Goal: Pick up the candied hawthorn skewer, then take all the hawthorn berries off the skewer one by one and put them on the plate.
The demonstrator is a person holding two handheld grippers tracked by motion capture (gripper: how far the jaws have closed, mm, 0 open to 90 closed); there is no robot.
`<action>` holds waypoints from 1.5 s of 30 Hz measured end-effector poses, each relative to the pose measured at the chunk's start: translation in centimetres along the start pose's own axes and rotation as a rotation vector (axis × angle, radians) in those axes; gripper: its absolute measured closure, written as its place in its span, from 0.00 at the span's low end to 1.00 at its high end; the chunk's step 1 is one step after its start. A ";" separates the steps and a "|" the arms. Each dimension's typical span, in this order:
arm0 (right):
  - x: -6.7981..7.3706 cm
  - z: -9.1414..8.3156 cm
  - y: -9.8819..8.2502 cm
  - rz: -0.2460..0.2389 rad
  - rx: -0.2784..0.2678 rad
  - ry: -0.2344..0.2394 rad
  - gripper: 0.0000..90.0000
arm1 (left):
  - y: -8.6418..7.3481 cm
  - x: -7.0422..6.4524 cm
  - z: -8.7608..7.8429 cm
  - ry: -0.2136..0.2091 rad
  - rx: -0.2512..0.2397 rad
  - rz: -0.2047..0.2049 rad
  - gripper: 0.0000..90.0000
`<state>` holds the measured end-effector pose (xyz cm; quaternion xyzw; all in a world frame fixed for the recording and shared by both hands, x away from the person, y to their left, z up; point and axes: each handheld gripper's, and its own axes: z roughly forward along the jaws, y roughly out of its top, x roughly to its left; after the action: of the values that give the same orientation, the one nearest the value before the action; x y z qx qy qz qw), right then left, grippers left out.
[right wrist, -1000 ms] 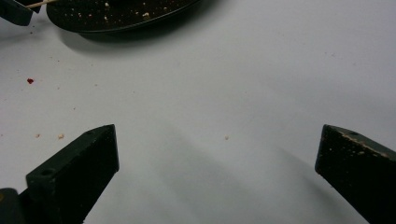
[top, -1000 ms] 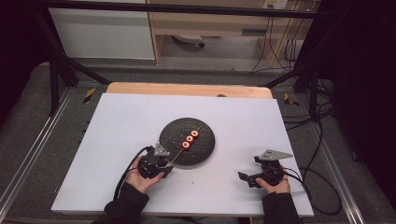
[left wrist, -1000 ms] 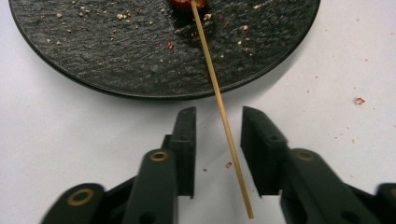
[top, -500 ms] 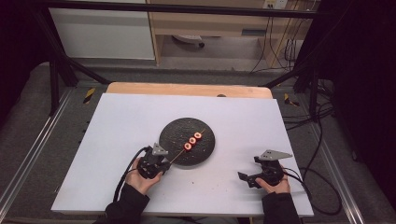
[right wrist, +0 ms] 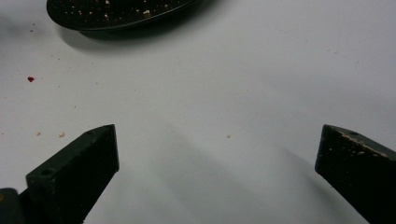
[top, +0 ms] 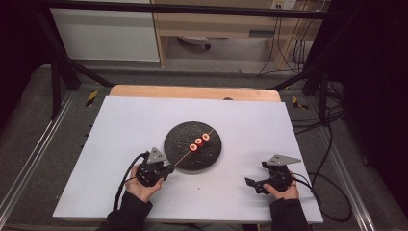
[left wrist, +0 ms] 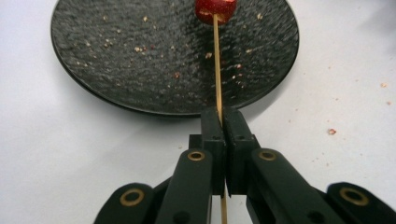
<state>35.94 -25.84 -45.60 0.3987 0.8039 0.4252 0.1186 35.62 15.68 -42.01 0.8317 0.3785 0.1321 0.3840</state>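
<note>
So right now I'm holding the left gripper (left wrist: 223,116) just off the near edge of the black plate (top: 185,151), and its fingers (left wrist: 212,135) have just been closing; they're now clamping the bare end of the wooden skewer (left wrist: 217,65), with the stick running between the two pads and poking out behind them. The skewer is lying slantwise across the plate, pointing away from my left hand (top: 139,185) toward the far right side, and three red pieces (top: 198,141) are sitting in a row on its far half, over the middle of the plate. In the left gripper view I'm seeing the nearest red piece (left wrist: 215,8) at the top edge, threaded right on the stick. The plate is sitting around the middle of the white counter (top: 120,120), and it's dusted with pale crumbs; a few crumbs and red specks are scattered on the counter around it too. My right gripper (top: 257,182) is resting well apart from the plate, down at the near right of the counter, and its fingers (right wrist: 77,163) are standing wide open with nothing but bare counter between them. In its own view the plate's rim (right wrist: 121,21) is showing at the top left.
</note>
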 end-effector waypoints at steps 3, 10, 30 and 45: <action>0.0 0.0 0.0 0.001 0.000 0.000 0.01 | -0.3 0.0 -0.5 -0.002 -0.030 0.007 0.98; 0.0 0.0 0.1 0.014 -0.004 0.004 0.01 | -1.1 0.4 -1.6 -0.016 -0.094 0.009 0.98; 2.2 0.6 1.8 0.000 -0.055 0.003 0.01 | -3.2 1.9 -3.9 -0.049 -0.205 -0.001 0.98; 4.4 2.1 4.0 -0.012 -0.070 0.019 0.01 | -4.0 1.9 -4.0 -0.059 -0.229 0.014 0.98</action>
<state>36.32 -20.06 -43.15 0.3855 0.7918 0.4562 0.1276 32.76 20.92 -42.38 0.7886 0.3438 0.1525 0.4865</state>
